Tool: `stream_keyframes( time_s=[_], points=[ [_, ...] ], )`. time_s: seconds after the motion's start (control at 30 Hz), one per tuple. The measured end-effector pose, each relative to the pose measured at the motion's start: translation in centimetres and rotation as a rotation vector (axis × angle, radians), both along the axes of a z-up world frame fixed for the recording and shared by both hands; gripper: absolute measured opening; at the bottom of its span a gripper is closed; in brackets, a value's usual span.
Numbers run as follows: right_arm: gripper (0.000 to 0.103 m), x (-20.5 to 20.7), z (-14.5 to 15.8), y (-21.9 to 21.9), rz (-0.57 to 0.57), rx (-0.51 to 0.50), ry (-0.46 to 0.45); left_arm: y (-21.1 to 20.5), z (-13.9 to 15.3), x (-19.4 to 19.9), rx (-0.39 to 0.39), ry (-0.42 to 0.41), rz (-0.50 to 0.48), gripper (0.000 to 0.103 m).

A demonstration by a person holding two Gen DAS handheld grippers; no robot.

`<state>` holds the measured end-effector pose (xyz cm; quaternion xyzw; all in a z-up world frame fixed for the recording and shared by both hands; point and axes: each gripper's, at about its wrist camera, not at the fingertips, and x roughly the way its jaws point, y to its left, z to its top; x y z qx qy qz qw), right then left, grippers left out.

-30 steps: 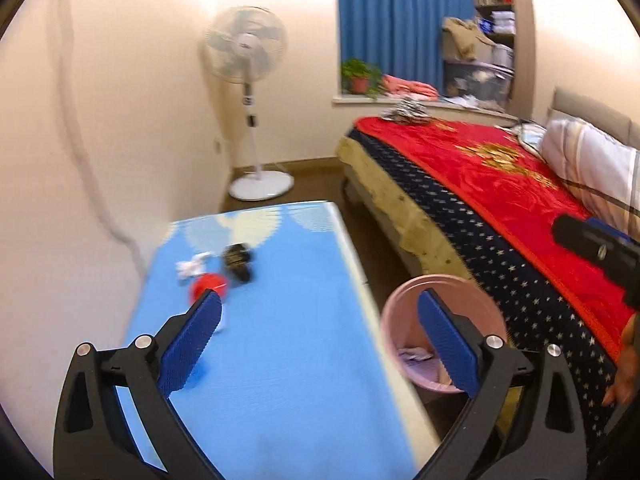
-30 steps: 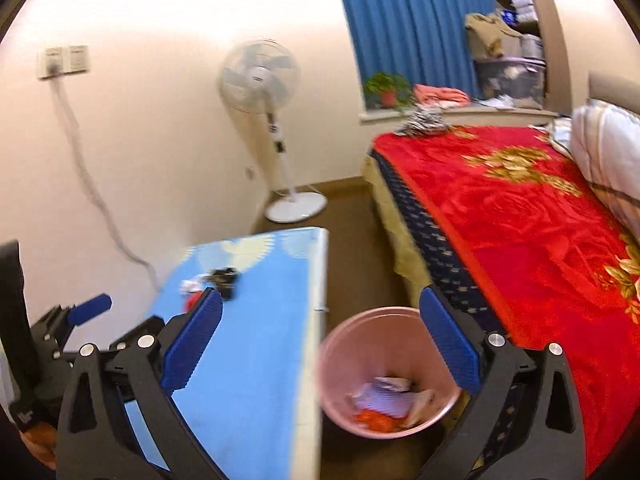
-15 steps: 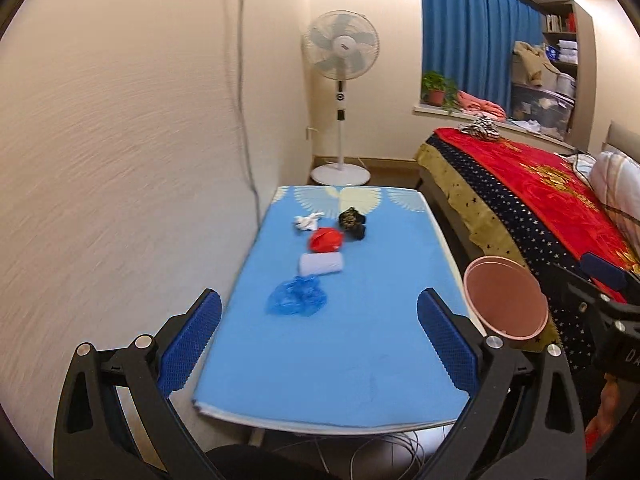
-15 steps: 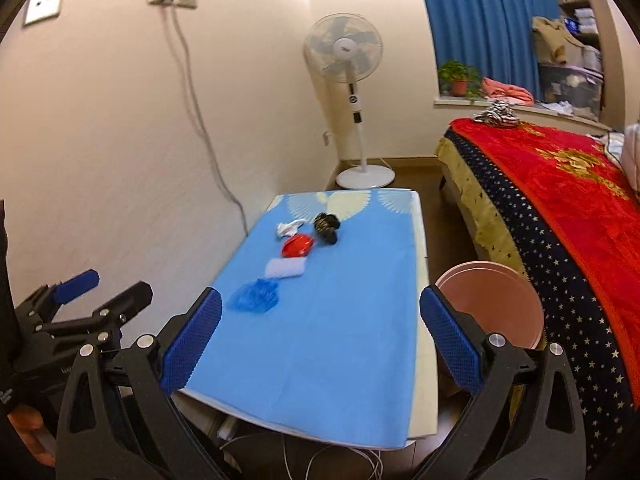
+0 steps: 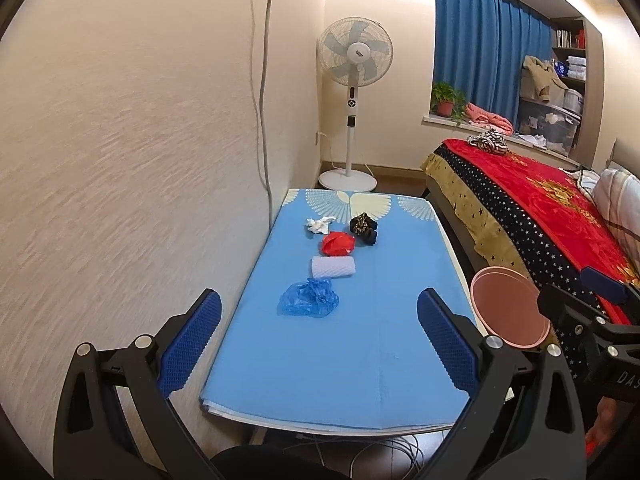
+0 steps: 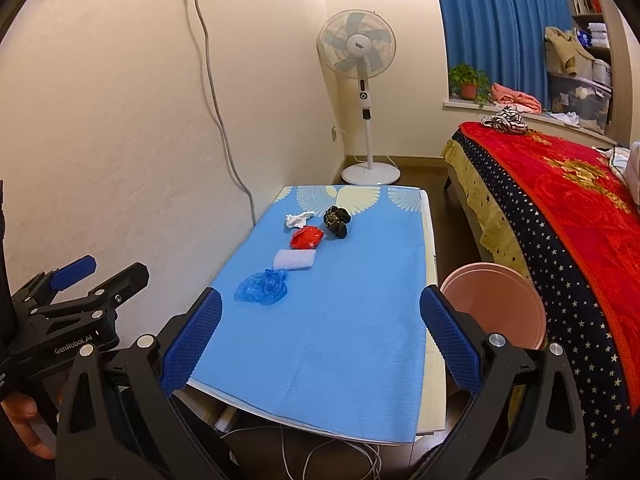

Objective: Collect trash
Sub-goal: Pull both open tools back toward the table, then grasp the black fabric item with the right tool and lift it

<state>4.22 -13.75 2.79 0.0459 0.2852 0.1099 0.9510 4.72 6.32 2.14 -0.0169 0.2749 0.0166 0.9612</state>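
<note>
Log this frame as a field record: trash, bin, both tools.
surface: table with blue cover, against the wall
trash on table, near to far: blue plastic wad; white mesh roll; red wrapper; white tissue; black patterned wad
bin: pink bin on the floor between table and bed; contents not visible
left tool: open, empty, short of the table's near edge
right tool: open, empty, short of the table's near edge
</note>
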Motion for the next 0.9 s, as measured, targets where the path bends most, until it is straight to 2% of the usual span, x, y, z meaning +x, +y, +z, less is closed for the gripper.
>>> stream_keyframes(
  time_s=[0.27,0.4,0.6,0.9],
  points=[
    [0.097,2.3,-0.9,0.6,-0.003,-0.021,0.010,0.8,-0.7,1.7,0.008,0.006,0.016,0.095],
    [0.097,4.9,-1.4,1.0,-0.006,-0.047,0.001,1.1,-1.2,4.4,0.019,0.015,0.034,0.095],
    [0.097,11.5,-3.7,1.6,-0.015,-0.095,-0.013,1.2,-2.5,10.6,0.053,0.033,0.049,0.095],
    [0.097,25.3,-9.6,2.7,-0.052,-0.049,-0.029,2.2,-7.0,21.4,0.082,0.052,0.098,0.095]
  ],
)
